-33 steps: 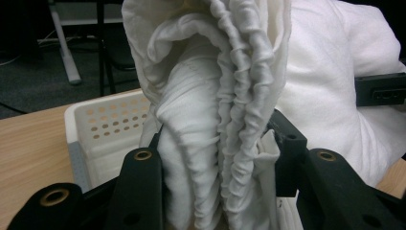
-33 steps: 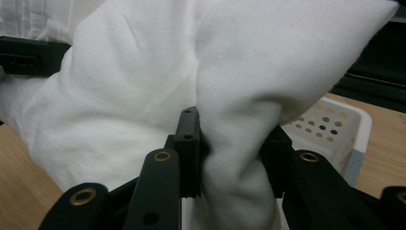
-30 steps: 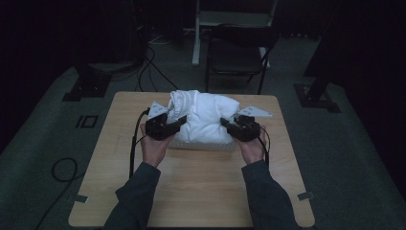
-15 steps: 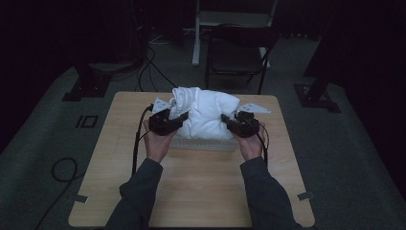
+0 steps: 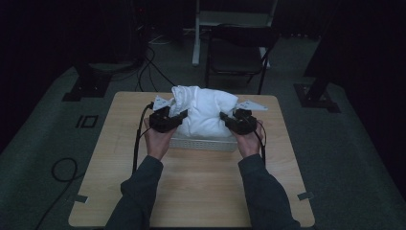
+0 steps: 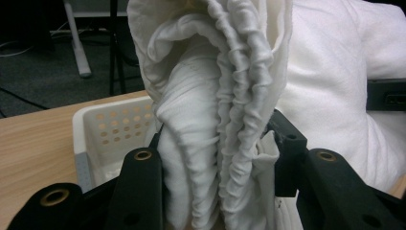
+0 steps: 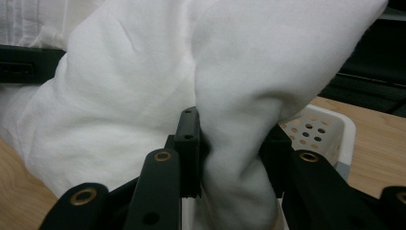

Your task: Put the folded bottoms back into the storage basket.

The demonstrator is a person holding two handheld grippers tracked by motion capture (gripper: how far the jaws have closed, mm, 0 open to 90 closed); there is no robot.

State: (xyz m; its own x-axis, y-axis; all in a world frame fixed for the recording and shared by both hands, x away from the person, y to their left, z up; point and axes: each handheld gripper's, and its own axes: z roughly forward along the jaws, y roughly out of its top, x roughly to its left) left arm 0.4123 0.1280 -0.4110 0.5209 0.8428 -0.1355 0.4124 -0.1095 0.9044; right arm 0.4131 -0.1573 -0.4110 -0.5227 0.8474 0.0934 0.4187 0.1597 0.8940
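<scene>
White cloth [image 6: 215, 124] bunched between left gripper [image 6: 218, 158] jaws, over basket [image 6: 110, 129]

A dark chair [image 5: 238, 57] stands behind the wooden table [image 5: 201, 191] on grey carpet.

The right gripper [image 7: 229, 158], with its two black jaws rising from the bottom of the right gripper view, is pinching a thick fold of a bulky white cloth bundle [image 7: 143, 91] between them. The fabric is bulging out above and to either side of the jaws and is hanging down between them. Behind the right-hand jaw, a white perforated plastic basket [image 7: 330, 127] is sitting on the light wooden table [image 7: 383, 143], its rim partly covered by the cloth. At the far left, a black part of the other gripper [image 7: 24, 62] is pressing against the bundle.
</scene>
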